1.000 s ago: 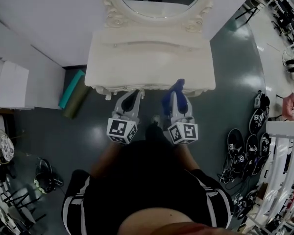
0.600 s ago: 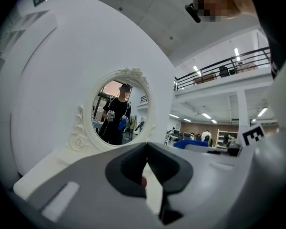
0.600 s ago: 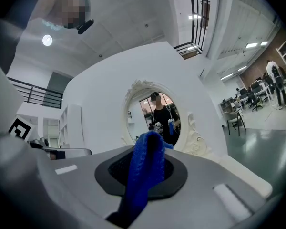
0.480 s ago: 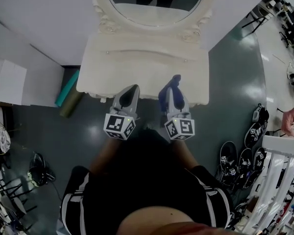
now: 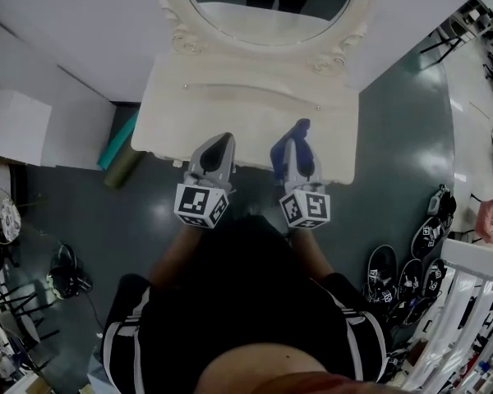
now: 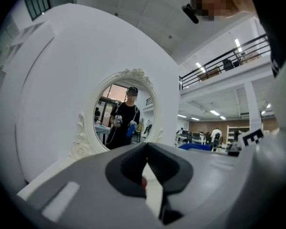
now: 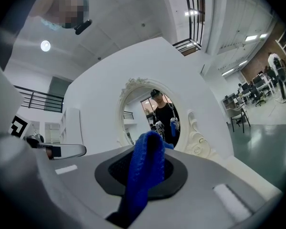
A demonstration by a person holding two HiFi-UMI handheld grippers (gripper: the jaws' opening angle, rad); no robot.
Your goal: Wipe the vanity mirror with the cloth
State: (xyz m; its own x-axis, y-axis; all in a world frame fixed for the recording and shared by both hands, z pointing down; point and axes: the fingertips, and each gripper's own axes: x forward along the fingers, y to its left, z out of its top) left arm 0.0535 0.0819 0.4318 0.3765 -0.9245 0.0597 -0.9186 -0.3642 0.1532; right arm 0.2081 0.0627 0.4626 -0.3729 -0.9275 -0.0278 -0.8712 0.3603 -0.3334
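Progress: judging by the gap, wiping has not begun; the cloth (image 7: 143, 175) is well apart from the glass; the whole mirror is left to do
Left gripper (image 5: 220, 142): my fingers are together with nothing between them; they hover over the near edge of the white vanity surface (image 5: 246, 105)
Vanity mirror (image 5: 267, 6): oval in an ornate white frame; upright at the back of the surface, facing me; its long axis seems vertical
Right gripper (image 5: 299, 134): my fingers are clamped on the blue cloth, near the same front edge
Cloth direction: its long axis runs along my fingers; a folded end pokes past the tips, pointing towards the mirror; the rest trails back towards me
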